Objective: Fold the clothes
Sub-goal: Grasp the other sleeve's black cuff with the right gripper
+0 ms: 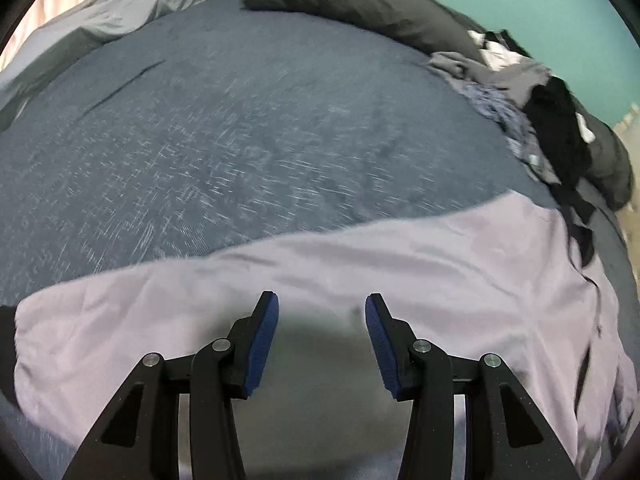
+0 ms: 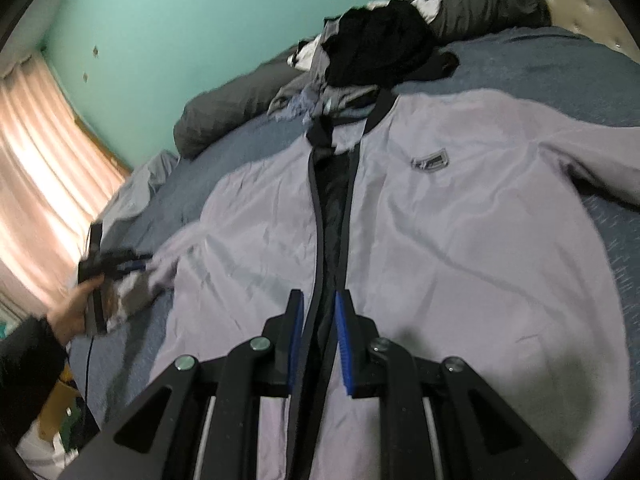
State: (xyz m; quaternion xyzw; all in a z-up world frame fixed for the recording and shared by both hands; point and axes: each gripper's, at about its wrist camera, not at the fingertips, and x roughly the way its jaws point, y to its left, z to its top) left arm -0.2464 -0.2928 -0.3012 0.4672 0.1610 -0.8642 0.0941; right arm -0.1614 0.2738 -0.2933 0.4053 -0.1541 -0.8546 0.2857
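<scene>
While the lilac jacket [image 2: 460, 240] lies spread front-up on the bed [image 1: 240, 120], the left gripper [image 1: 322, 312] and the right gripper [image 2: 319, 312] hover over it, jaws apart; folding likely needs a sleeve grasped.

Soft daylight enters through the pale curtains [image 2: 48, 168], which glow overexposed far off to the left of the right gripper [image 2: 319, 308]. The room is otherwise dim and flat, with no glare. Each gripper throws a blurred shadow on the lilac jacket [image 2: 460, 248], between and below the jaws. Motion blur streaks the blue bedspread [image 1: 240, 128] ahead of the left gripper [image 1: 322, 308] and smears its handle. Both fisheye views bow strongly, with black vignetted corners.
</scene>
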